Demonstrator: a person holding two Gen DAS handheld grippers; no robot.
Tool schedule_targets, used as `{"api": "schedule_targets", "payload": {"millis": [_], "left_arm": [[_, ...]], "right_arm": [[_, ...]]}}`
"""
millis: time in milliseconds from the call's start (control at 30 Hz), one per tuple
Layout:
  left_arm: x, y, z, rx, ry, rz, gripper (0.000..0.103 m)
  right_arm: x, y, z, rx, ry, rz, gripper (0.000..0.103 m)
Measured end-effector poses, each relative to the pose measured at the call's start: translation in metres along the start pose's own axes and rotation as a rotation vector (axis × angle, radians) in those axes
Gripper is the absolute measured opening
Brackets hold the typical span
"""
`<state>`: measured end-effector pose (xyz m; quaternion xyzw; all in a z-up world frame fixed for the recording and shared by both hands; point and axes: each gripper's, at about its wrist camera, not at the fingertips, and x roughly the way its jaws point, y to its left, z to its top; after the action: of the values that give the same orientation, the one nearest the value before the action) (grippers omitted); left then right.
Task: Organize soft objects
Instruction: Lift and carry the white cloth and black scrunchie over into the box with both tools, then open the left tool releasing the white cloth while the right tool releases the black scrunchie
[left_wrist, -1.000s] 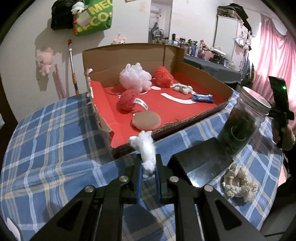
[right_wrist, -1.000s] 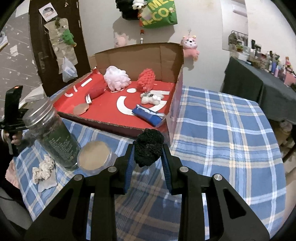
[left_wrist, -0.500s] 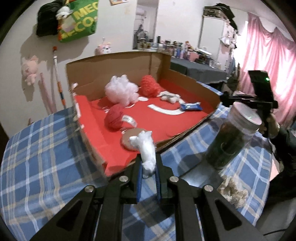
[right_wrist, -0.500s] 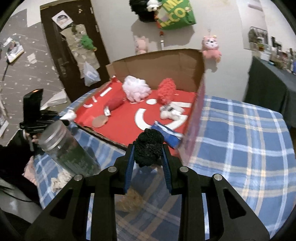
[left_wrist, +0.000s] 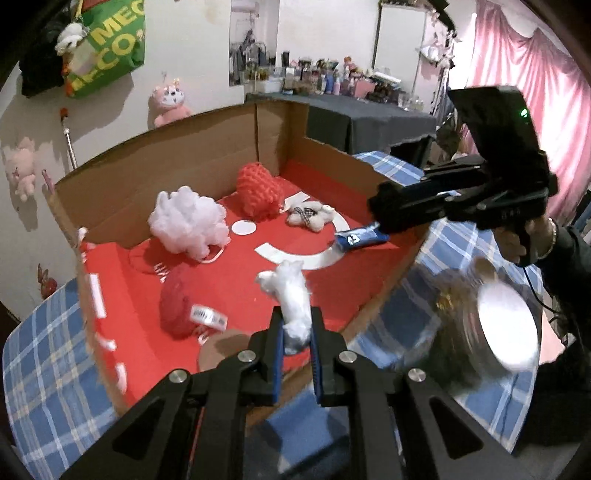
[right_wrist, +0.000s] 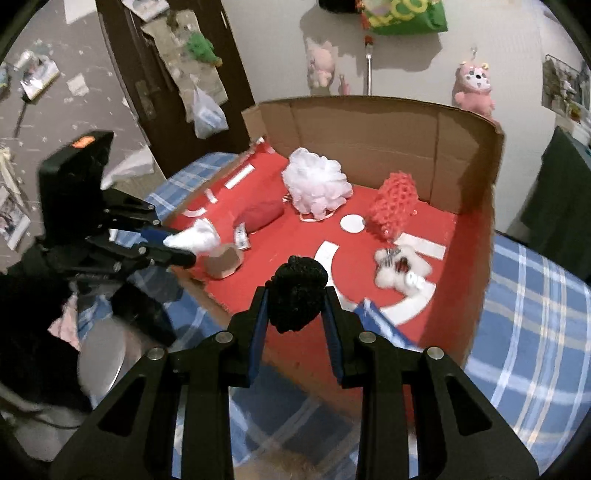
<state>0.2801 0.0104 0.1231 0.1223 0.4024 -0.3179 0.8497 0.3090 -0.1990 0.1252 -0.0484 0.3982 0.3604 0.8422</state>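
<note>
My left gripper (left_wrist: 297, 332) is shut on a white fluffy tuft (left_wrist: 291, 295), held over the front edge of the cardboard box (left_wrist: 207, 162) with a red floor. My right gripper (right_wrist: 297, 306) is shut on a black pompom (right_wrist: 299, 291), also above the box's front rim. Each wrist view shows the other gripper: the left gripper (right_wrist: 177, 243) with the white tuft (right_wrist: 195, 238), the right gripper (left_wrist: 380, 210) at the box's right side. Inside lie a white bath pouf (left_wrist: 188, 221), a red mesh sponge (left_wrist: 258, 192), a red ball (left_wrist: 179, 302), a small plush bear (left_wrist: 310, 218) and a blue packet (left_wrist: 360, 236).
A glass jar with a metal lid (left_wrist: 498, 339) stands on the blue plaid tablecloth (left_wrist: 44, 362) just in front of the box. A brown round sponge (right_wrist: 223, 260) lies at the box's front left. A hand (left_wrist: 524, 240) holds the right gripper. Tall cardboard walls (right_wrist: 369, 136) close the far side.
Both grippers have moved forward and up, from over the tablecloth to over the box's front edge, each still holding its soft object. The jar now sits blurred close below them.
</note>
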Motion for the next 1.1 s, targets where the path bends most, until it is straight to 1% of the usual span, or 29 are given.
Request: {"api": "schedule_targets", "payload": {"millis": [100,133,200,300,400,467,600,700,767,900,1067,1100], "left_arm": [[0.022,0.003,0.016,-0.012,0.065,0.040,0.013],[0.029,0.005,0.021,-0.019,0.088,0.039,0.013],[0.044,0.011,0.031,-0.037,0.125,0.057,0.013],[0.062,0.020,0.042,-0.073,0.172,0.073,0.014],[0.072,0.028,0.049,-0.084,0.186,0.072,0.014],[0.079,0.032,0.052,-0.083,0.195,0.091,0.014],[0.090,0.036,0.055,-0.085,0.213,0.104,0.014],[0.095,0.039,0.056,-0.096,0.223,0.103,0.014],[0.097,0.040,0.056,-0.095,0.226,0.107,0.014],[0.100,0.042,0.054,-0.098,0.238,0.114,0.020],[0.108,0.045,0.053,-0.106,0.255,0.121,0.022],[0.110,0.045,0.053,-0.105,0.258,0.118,0.025]], "right_arm": [[0.020,-0.001,0.019,0.002,0.056,-0.015,0.027],[0.026,-0.003,0.024,0.009,0.071,-0.019,0.027],[0.042,-0.011,0.033,0.045,0.119,-0.020,0.027],[0.060,-0.024,0.042,0.098,0.164,-0.019,0.027],[0.075,-0.033,0.048,0.134,0.199,-0.016,0.028],[0.084,-0.037,0.051,0.156,0.223,-0.005,0.028],[0.098,-0.042,0.056,0.155,0.269,-0.058,0.028],[0.105,-0.050,0.058,0.195,0.293,-0.036,0.028],[0.109,-0.054,0.058,0.203,0.306,-0.056,0.028],[0.116,-0.059,0.058,0.216,0.331,-0.067,0.028],[0.118,-0.061,0.057,0.217,0.345,-0.074,0.029],[0.119,-0.062,0.057,0.218,0.346,-0.073,0.029]]}}
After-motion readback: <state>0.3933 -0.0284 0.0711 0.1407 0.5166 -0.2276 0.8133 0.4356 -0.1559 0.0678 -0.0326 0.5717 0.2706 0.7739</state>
